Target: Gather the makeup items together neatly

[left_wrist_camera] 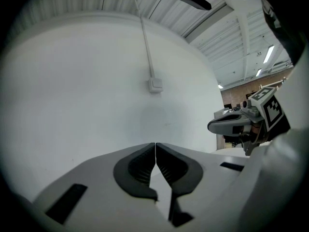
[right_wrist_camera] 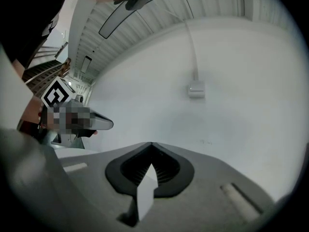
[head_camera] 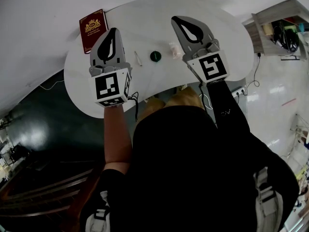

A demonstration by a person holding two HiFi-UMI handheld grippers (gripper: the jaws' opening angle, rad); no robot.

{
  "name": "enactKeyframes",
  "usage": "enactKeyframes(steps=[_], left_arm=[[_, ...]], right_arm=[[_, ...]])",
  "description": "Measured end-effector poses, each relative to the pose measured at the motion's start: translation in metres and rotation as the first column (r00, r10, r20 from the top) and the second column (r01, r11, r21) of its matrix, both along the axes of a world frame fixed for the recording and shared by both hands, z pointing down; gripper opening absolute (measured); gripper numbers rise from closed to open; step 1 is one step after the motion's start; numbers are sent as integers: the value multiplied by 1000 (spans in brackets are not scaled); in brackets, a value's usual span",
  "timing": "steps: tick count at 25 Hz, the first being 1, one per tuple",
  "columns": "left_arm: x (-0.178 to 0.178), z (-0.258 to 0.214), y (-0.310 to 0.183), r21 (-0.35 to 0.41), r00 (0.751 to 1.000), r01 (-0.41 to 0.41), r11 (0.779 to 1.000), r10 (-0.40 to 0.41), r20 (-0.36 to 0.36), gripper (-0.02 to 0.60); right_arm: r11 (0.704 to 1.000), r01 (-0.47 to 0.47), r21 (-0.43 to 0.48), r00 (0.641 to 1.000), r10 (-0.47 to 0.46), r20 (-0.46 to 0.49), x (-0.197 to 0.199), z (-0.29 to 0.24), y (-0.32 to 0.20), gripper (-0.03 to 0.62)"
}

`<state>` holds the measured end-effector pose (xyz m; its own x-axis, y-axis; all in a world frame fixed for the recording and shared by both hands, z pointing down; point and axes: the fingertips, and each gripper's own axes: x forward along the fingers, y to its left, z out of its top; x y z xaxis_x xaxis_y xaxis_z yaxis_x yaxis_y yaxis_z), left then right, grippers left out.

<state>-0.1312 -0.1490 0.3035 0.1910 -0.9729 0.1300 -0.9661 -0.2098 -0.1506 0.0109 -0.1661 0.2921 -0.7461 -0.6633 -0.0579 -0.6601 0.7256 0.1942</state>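
On white table [head_camera: 145,28], dark round compact [head_camera: 155,56]

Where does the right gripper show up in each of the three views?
Head view: the right gripper, upper right of centre, over the white table.
Left gripper view: it juts in from the right edge, mid-height.
Right gripper view: the gripper itself, bottom centre, shut.
Shared landmark: the wall box with its cable, in both gripper views.

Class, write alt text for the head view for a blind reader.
A person holds the left gripper and right gripper, both shut and empty, over a white table. On it lie a dark red box, a thin stick, a dark green disc and a small pale item.
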Motion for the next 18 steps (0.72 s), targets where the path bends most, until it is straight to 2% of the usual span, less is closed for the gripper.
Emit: enactKeyframes(steps=[4, 9, 18], left_arm=[[0, 0, 1, 8, 1000, 8, 1000, -8, -1, 11], [1, 1, 2, 9, 1000, 8, 1000, -8, -2, 11], [2, 3, 1, 5, 1000, 8, 1000, -8, -4, 11]], right_arm=[[1000, -15, -11, 1000, 16, 14, 4, 0, -2, 5], [994, -59, -88, 998, 56, -39, 12, 14, -5, 5], [995, -50, -88, 998, 47, -39, 9, 14, -5, 5]])
